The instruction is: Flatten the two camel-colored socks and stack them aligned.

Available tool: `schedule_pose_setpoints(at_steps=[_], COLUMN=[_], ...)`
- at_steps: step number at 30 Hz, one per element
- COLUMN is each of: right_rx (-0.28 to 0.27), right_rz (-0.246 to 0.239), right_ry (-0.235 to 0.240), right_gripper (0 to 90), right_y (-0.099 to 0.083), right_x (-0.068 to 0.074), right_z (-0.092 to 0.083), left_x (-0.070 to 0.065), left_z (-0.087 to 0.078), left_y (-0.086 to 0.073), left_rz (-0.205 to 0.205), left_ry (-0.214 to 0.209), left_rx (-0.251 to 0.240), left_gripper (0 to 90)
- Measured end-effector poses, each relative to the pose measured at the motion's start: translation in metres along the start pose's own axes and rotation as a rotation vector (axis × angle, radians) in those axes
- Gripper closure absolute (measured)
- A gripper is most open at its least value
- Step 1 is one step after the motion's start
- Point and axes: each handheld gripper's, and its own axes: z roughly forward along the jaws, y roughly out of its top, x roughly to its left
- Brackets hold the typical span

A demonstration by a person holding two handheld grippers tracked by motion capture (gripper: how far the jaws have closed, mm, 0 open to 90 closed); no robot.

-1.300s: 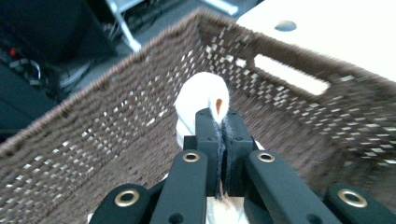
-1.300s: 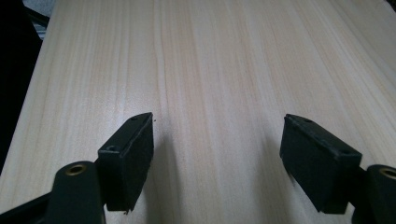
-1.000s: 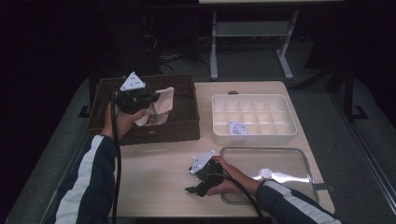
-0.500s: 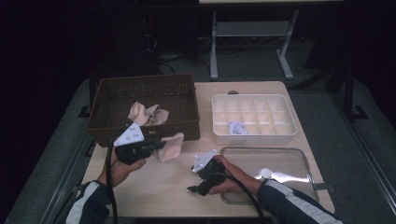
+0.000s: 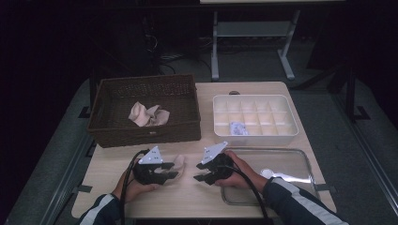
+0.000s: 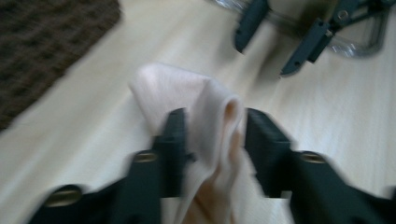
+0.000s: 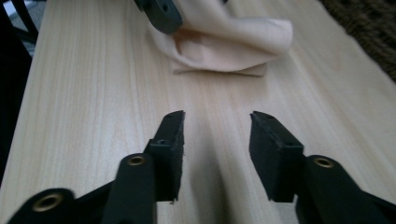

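My left tongs [image 5: 170, 169] are pinching a soft, crumpled peach cloth [image 6: 205, 112], lying on the pale wood-grain worktop [image 5: 187, 197] just in front of the woven brown basket [image 5: 145, 133]. My right tongs [image 7: 215, 128] are sitting spread, nothing between them, right of the cloth and pointing at it. More peach cloth [image 5: 148, 114] is bunching inside the basket. Right of the basket: a white plastic divider tray [image 5: 256, 136] and a clear rectangular lid [image 5: 300, 157]. No readable writing. Room is dark.
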Motion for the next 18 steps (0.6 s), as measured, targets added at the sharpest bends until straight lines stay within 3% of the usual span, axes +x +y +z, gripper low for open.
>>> schedule_pose_setpoints(at_steps=[5, 8, 9, 12, 14, 15, 17, 18], right_rx=[-0.017, -0.02, -0.018, -0.013, -0.011, -0.006, -0.003, 0.001], right_rz=[0.01, 0.012, 0.033, -0.001, 0.013, 0.013, 0.001, -0.03], right_ry=[-0.018, -0.022, -0.015, -0.021, -0.014, -0.014, -0.012, -0.016], right_gripper=[52.9, 51.4, 50.4, 48.7, 47.8, 47.7, 46.9, 46.4], right_y=[0.001, 0.001, 0.002, 0.002, 0.002, 0.002, 0.002, 0.002], right_x=[0.0, 0.001, 0.003, 0.002, 0.005, 0.006, 0.007, 0.006], right_z=[-0.001, -0.001, -0.001, 0.001, 0.002, 0.003, 0.004, 0.005], left_x=[0.017, 0.031, 0.038, 0.059, 0.08, 0.09, 0.111, 0.121], left_z=[-0.033, -0.056, -0.063, -0.076, -0.081, -0.081, -0.08, -0.079], left_y=[0.013, 0.024, 0.029, 0.041, 0.048, 0.051, 0.056, 0.059], left_rz=[-0.019, -0.026, -0.03, -0.012, -0.041, -0.034, -0.054, -0.069], left_ry=[0.084, 0.156, 0.171, 0.261, 0.281, 0.315, 0.355, 0.362], left_rx=[-0.102, -0.156, -0.168, -0.162, -0.145, -0.134, -0.114, -0.102], left_gripper=[39.5, 35.8, 35.2, 33.1, 31.1, 30.4, 30.3, 29.7])
